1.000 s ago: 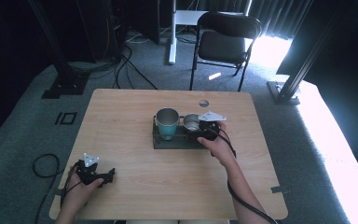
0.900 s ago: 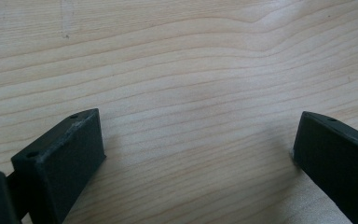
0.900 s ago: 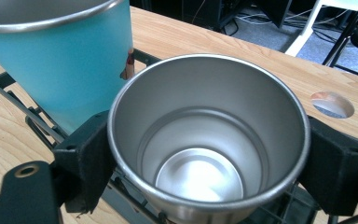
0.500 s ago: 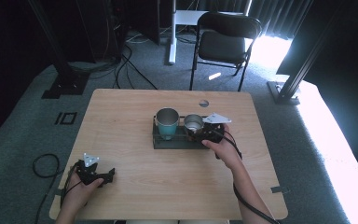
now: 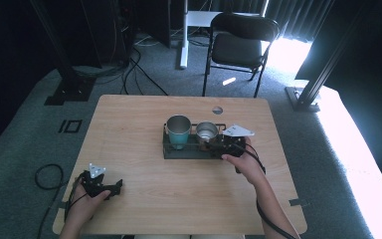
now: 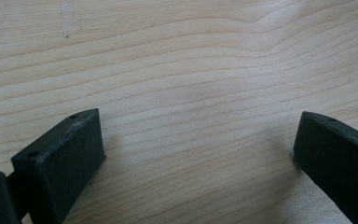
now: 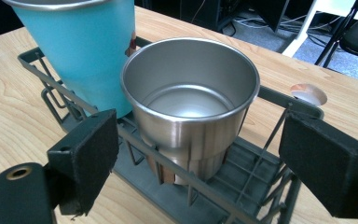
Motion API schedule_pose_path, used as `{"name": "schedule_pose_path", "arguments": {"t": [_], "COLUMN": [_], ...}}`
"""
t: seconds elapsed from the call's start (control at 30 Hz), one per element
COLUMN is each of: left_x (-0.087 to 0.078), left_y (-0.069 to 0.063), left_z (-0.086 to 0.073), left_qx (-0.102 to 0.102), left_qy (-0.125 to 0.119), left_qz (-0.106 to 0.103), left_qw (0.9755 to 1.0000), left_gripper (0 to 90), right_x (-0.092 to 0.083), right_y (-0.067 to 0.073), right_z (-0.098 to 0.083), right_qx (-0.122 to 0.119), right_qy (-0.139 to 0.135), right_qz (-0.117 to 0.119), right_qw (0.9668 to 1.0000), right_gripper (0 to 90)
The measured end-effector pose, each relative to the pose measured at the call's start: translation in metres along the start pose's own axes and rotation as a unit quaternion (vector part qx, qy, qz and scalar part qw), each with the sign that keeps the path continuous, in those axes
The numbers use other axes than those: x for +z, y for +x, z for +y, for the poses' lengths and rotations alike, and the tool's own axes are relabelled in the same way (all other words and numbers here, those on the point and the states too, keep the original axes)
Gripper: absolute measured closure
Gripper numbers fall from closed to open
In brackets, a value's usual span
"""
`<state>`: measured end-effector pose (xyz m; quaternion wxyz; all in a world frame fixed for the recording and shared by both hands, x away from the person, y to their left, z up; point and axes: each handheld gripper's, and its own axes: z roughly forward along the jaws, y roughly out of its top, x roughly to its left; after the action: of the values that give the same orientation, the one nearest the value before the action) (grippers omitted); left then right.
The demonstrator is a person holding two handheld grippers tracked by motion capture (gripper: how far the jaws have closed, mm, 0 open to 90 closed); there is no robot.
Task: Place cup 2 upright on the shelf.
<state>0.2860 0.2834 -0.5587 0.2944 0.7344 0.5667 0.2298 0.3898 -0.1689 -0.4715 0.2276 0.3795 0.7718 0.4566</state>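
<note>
A dark wire rack (image 5: 191,152) stands on the wooden table (image 5: 139,119) right of centre. In it stand a teal cup (image 5: 178,131) on the left and a shorter steel cup (image 5: 207,132) beside it. My right gripper (image 5: 222,144) is at the rack's right end, open. In the right gripper view the steel cup (image 7: 191,102) stands upright and empty just beyond the spread jaws of the right gripper (image 7: 205,144), untouched, with the teal cup (image 7: 81,46) behind it to the left. My left gripper (image 5: 113,188) rests near the table's front left, and the left gripper (image 6: 196,149) is open over bare wood.
A round cable hole (image 5: 217,110) lies in the table behind the rack. A black chair (image 5: 238,45) stands beyond the far edge. Cables run over the floor at the left (image 5: 45,174). Bare wood spreads between the two grippers.
My right gripper has drawn back a little from the steel cup, toward the right and the near side. The left gripper has stayed where it was.
</note>
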Motion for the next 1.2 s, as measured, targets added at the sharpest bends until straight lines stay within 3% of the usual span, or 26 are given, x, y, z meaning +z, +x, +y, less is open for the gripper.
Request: {"name": "schedule_pose_path", "arguments": {"t": [0.7,1.2], "left_x": [0.000,0.000], "left_y": [0.000,0.000], "left_z": [0.000,0.000], "left_qx": [0.000,0.000], "left_qy": [0.000,0.000], "left_qz": [0.000,0.000], "left_qw": [1.0000,1.0000], "left_gripper": [2.7,2.7], "right_x": [-0.030,-0.052], "right_y": [-0.019,-0.032], "right_z": [-0.021,-0.054], "right_qx": [0.012,0.039], "right_qy": [0.003,0.011], "right_qz": [-0.028,-0.056], "right_qw": [0.9995,0.9976], "right_gripper": [11.8,11.8]}}
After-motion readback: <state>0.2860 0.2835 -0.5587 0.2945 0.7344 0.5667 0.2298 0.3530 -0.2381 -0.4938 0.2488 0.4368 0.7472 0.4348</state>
